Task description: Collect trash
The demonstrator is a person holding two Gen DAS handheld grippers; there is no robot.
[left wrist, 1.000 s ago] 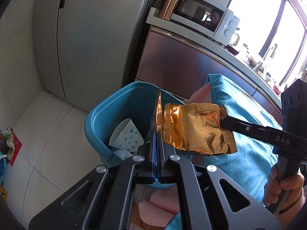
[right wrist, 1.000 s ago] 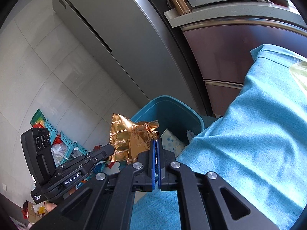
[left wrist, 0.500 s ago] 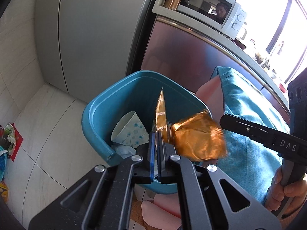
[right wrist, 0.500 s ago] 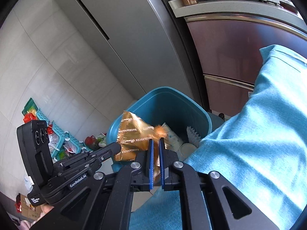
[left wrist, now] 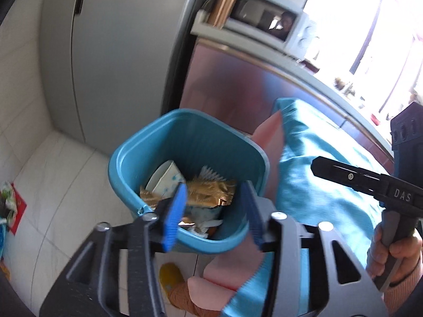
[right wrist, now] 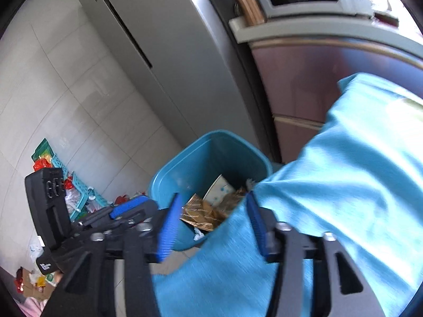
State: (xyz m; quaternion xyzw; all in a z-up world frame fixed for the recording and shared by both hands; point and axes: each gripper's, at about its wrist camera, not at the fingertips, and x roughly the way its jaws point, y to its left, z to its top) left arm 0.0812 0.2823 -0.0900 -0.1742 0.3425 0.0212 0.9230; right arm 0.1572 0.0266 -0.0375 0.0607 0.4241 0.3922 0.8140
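Note:
A teal trash bin point(left wrist: 190, 132) stands on the floor by the table's edge; it also shows in the right wrist view point(right wrist: 211, 148). A gold foil snack wrapper point(left wrist: 208, 194) lies inside it on a dotted paper cup point(left wrist: 166, 181) and other scraps; the wrapper point(right wrist: 203, 211) and cup point(right wrist: 220, 189) show in the right wrist view too. My left gripper point(left wrist: 214, 211) is open and empty just above the bin's near rim. My right gripper point(right wrist: 211, 222) is open and empty over the bin beside the table. The right gripper's body point(left wrist: 370, 182) reaches in from the right.
A teal tablecloth point(right wrist: 343, 185) covers the table right of the bin. A grey fridge point(left wrist: 119, 52) and a maroon cabinet point(left wrist: 238, 84) with a microwave point(left wrist: 264, 21) stand behind. Baskets and bags point(right wrist: 66, 185) clutter the tiled floor at left.
Both grippers were shut on the gold wrapper above the bin. Both have opened, and the wrapper has dropped into the bin.

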